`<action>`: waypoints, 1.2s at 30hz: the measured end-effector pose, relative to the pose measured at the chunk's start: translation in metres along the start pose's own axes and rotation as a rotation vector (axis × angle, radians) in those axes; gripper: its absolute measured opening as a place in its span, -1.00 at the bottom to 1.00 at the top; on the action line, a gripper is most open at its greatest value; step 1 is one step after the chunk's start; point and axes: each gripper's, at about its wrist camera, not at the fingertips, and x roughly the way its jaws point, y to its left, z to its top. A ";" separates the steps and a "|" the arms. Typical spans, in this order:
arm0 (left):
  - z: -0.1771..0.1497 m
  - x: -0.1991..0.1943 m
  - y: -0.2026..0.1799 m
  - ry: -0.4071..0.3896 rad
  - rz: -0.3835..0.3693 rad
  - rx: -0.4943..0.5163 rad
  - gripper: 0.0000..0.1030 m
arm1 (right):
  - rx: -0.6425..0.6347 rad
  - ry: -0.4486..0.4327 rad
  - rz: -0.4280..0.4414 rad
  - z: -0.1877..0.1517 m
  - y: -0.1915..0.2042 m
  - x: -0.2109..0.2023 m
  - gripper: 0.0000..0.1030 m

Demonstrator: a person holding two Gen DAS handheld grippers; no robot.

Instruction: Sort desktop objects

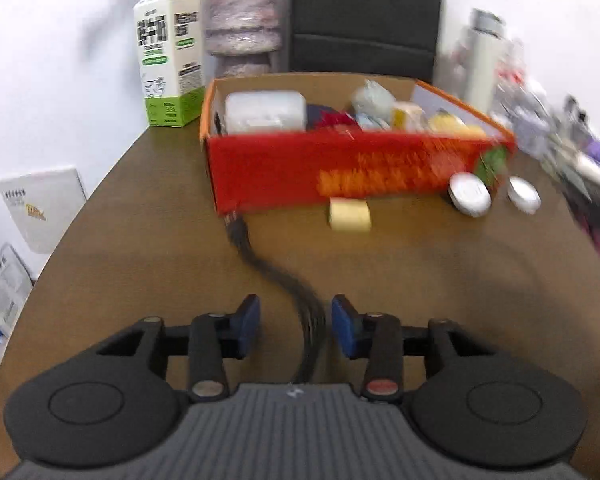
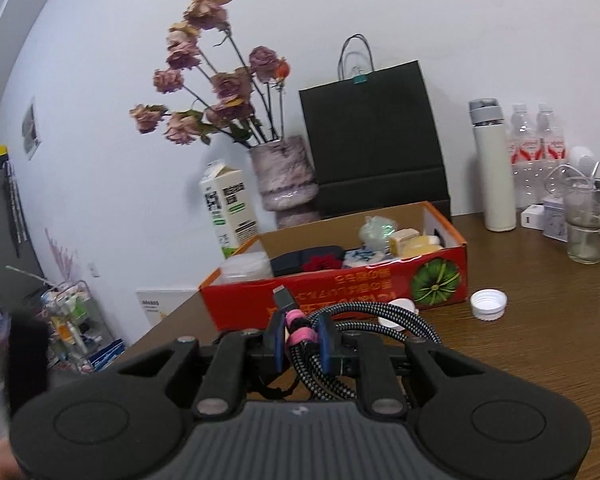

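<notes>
so the right gripper (image 2: 302, 340) is pinched tight on a coiled braided cable (image 2: 380, 314), clamped right at the pink band, with the plug end sticking up past the fingertips; the loops hang out to the right of the jaws, above the brown table (image 2: 540, 320); the red cardboard box (image 2: 340, 288) sits just ahead of it and already holds a white tub, something dark, a few yellow packets, so I'd guess the cable is headed in there

the left gripper (image 1: 295, 330) is partly spread, pads not pressing anything; a dark cord-like thing (image 1: 276, 268) runs between the jaws, its long axis going from the fingertips away toward the near left corner of the box; it's smeared, so I can't tell what it actually is

the box is straight ahead of both grippers, long side facing them, and the right one looks nearer to me; the near wall is what has to be cleared

loose stuff in front of the box: a yellow block (image 1: 350, 214) touching or nearly touching the wall, two white caps (image 1: 470, 194) near the right corner; milk carton (image 1: 170, 52), vase (image 1: 240, 20) and black paper bag (image 2: 372, 140) stand behind, out of the way
</notes>
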 end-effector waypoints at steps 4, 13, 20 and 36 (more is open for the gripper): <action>0.032 0.027 0.013 0.032 0.008 -0.097 -0.17 | 0.008 -0.002 -0.007 -0.001 -0.002 -0.002 -0.69; 0.028 0.037 0.013 -0.012 0.125 -0.078 -0.75 | 0.030 0.012 -0.005 -0.003 -0.013 0.002 -0.69; 0.030 -0.050 -0.007 -0.201 0.010 -0.076 -0.80 | 0.011 -0.023 0.011 0.002 -0.007 -0.004 -0.69; 0.119 -0.107 -0.023 -0.442 -0.059 -0.059 -0.99 | -0.081 -0.216 -0.051 0.085 -0.009 -0.013 -0.69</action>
